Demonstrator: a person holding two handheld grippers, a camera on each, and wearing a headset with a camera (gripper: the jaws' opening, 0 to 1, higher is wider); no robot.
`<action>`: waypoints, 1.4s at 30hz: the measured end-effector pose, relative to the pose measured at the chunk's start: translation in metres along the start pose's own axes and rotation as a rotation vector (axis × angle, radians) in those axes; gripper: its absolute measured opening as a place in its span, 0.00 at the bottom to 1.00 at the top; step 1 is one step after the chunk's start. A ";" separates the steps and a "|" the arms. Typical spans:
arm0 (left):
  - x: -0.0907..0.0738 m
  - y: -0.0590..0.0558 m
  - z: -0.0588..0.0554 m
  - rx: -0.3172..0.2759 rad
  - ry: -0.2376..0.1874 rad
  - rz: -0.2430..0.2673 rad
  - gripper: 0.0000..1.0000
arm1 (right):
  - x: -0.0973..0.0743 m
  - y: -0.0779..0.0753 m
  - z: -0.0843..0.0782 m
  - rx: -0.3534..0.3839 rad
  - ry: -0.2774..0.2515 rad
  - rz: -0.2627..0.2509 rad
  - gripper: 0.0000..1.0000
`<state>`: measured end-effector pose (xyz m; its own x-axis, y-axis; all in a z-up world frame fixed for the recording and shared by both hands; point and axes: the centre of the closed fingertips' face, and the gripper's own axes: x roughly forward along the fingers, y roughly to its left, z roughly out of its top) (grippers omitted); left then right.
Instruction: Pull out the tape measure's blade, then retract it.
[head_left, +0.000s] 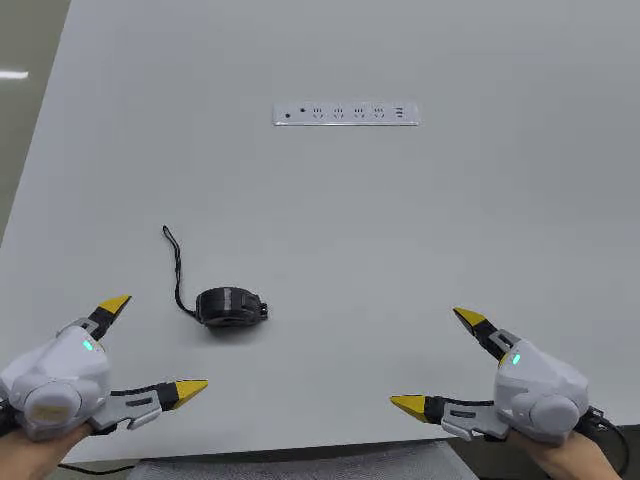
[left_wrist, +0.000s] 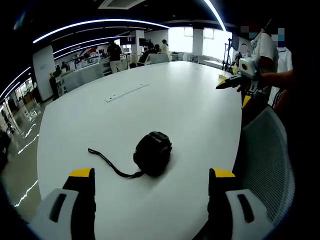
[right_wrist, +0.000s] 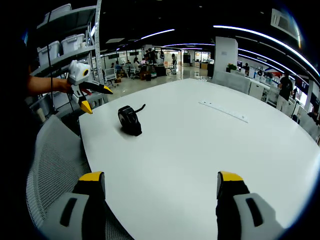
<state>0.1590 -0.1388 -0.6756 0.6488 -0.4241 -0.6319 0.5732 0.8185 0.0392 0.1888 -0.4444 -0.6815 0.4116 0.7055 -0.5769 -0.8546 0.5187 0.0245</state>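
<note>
A black tape measure (head_left: 230, 307) with a thin black wrist strap (head_left: 176, 265) lies on the white table (head_left: 330, 220), left of centre near the front edge. Its blade is not pulled out. My left gripper (head_left: 155, 345) hovers open just left and in front of it, yellow tips spread wide. In the left gripper view the tape measure (left_wrist: 153, 153) sits a short way ahead between the jaws. My right gripper (head_left: 440, 360) is open near the front right edge, well away from the tape measure (right_wrist: 130, 120), with nothing between its fingers.
A white power strip (head_left: 346, 114) lies flat across the table's far middle. A mesh chair back (head_left: 300, 465) stands under the front edge. People and shelving stand in the room beyond the table.
</note>
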 end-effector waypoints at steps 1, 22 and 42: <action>0.001 0.000 0.000 0.006 0.004 -0.002 0.92 | 0.000 0.000 0.000 0.000 -0.001 0.001 0.94; 0.032 0.002 0.001 0.153 0.046 -0.086 0.77 | 0.012 -0.001 0.011 -0.101 -0.006 0.080 0.80; 0.065 0.002 0.003 0.323 0.122 -0.206 0.63 | 0.047 0.000 0.014 -0.213 0.040 0.192 0.68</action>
<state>0.2035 -0.1657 -0.7146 0.4512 -0.5014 -0.7383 0.8253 0.5493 0.1313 0.2125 -0.4045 -0.6971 0.2266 0.7592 -0.6102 -0.9647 0.2614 -0.0330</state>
